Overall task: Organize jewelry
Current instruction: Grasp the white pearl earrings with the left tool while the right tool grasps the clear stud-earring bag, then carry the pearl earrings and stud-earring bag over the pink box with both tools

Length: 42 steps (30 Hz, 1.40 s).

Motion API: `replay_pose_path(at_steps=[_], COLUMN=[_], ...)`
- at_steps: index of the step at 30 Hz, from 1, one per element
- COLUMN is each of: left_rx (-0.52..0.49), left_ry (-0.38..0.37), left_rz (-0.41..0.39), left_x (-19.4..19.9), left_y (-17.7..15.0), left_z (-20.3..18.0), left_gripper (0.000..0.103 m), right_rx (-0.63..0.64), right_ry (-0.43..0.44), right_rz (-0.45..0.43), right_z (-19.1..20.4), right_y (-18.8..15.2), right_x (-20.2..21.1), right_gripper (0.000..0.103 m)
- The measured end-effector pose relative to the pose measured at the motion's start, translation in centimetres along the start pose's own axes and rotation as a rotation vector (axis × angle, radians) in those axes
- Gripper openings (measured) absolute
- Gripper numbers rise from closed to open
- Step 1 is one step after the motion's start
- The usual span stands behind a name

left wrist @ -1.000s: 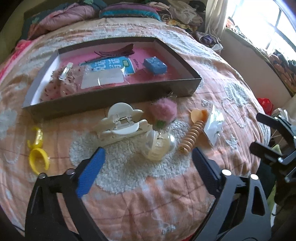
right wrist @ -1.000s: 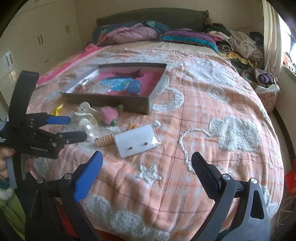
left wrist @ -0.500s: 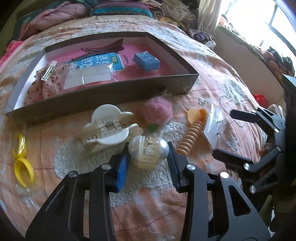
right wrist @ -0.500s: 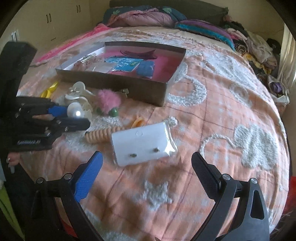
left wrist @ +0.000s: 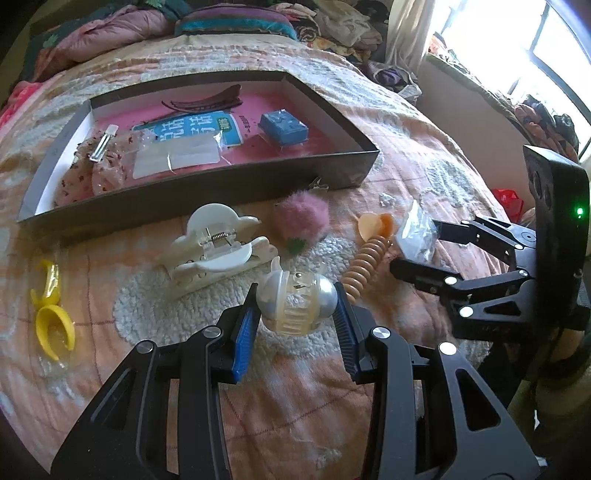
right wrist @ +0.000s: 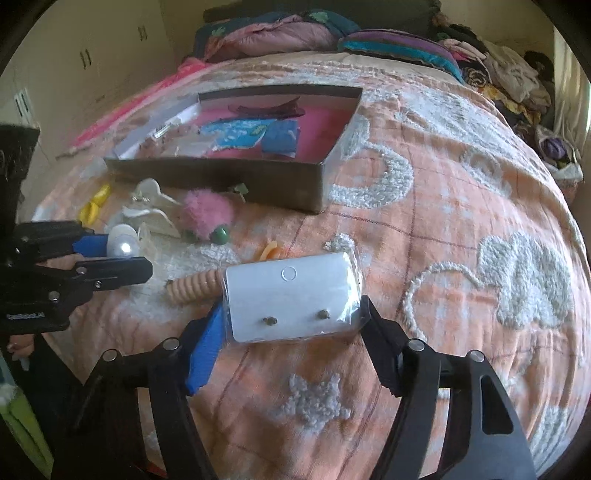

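Note:
My left gripper (left wrist: 295, 317) is shut on a pearly round hair clip (left wrist: 297, 301), held just above the bedspread; it also shows in the right wrist view (right wrist: 123, 247). My right gripper (right wrist: 291, 325) is closed on a white earring card in a clear bag (right wrist: 291, 299), seen from the left wrist view too (left wrist: 415, 236). A dark shallow box with a pink floor (left wrist: 207, 195) lies behind and holds a blue pad (left wrist: 283, 127), a blue packet (left wrist: 195, 129), dark hair clips (left wrist: 207, 101) and a floral scrunchie (left wrist: 88, 173).
On the bedspread in front of the box lie a white claw clip (left wrist: 214, 247), a pink pompom (left wrist: 303, 218), an orange spiral hair tie (left wrist: 365, 271) and yellow rings (left wrist: 51, 317). Pillows and clothes are heaped at the bed's far end (right wrist: 332, 33).
My left gripper closed on the pearly clip and lifted it slightly. My right gripper moved forward and closed on the earring card bag.

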<state>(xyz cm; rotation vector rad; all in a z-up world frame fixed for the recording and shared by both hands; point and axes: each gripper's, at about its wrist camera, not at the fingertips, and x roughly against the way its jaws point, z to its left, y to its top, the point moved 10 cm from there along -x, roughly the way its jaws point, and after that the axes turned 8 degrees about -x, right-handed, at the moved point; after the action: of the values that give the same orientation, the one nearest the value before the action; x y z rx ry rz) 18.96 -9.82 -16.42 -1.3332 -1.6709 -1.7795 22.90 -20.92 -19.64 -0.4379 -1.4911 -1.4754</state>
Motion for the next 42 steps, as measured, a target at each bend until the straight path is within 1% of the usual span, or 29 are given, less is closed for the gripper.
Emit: replay_pose_path(at_steps=[4,10,17,20,23,28,33,42], left_rx=[-0.003,0.007,0.035,0.042,0.049,0.065,0.091,0.148], left_ry=[0.007,0.004,0.015,0.034,0.069,0.095,0.135,0.177], left_rz=[-0.009,-0.039,-0.108,-0.133,-0.147,-0.171,-0.2,-0.252], left_x=[0.7,2.2,4.8,5.7,6.6,8.0,9.4,12.1], left_y=[0.1,0.5,1.3,1.8,2.0,2.2,2.3,2.5], left_z=[0.0,0.2,1.5,2.3,3.2,4.4,5.8,8.5], left_gripper=[0.03,0.03,0.03,0.03,0.03,0.03,0.03,0.03], right_rx=[-0.025,-0.006,0.029,0.045,0.063,0.103,0.142,0.199], right_ry=[0.015,0.052,0.083,0.096,0.109,0.124,0.135,0.16], right_rz=[-0.022,-0.05,-0.094,-0.117,-0.134,-0.156,-0.17,-0.196], right_z=[0.2,2.4,5.4,6.6,7.8,9.9,11.8,15.1], right_y=[-0.2,-0.4,0.3,1.0,1.7,2.8,3.7,5.8], right_x=[1.4,3.8,6.0,7.0,7.6,8.5,8.8,9.0], right_gripper=[0.068,0.068,0.068,0.068,0.068,0.068,0.068,0.068])
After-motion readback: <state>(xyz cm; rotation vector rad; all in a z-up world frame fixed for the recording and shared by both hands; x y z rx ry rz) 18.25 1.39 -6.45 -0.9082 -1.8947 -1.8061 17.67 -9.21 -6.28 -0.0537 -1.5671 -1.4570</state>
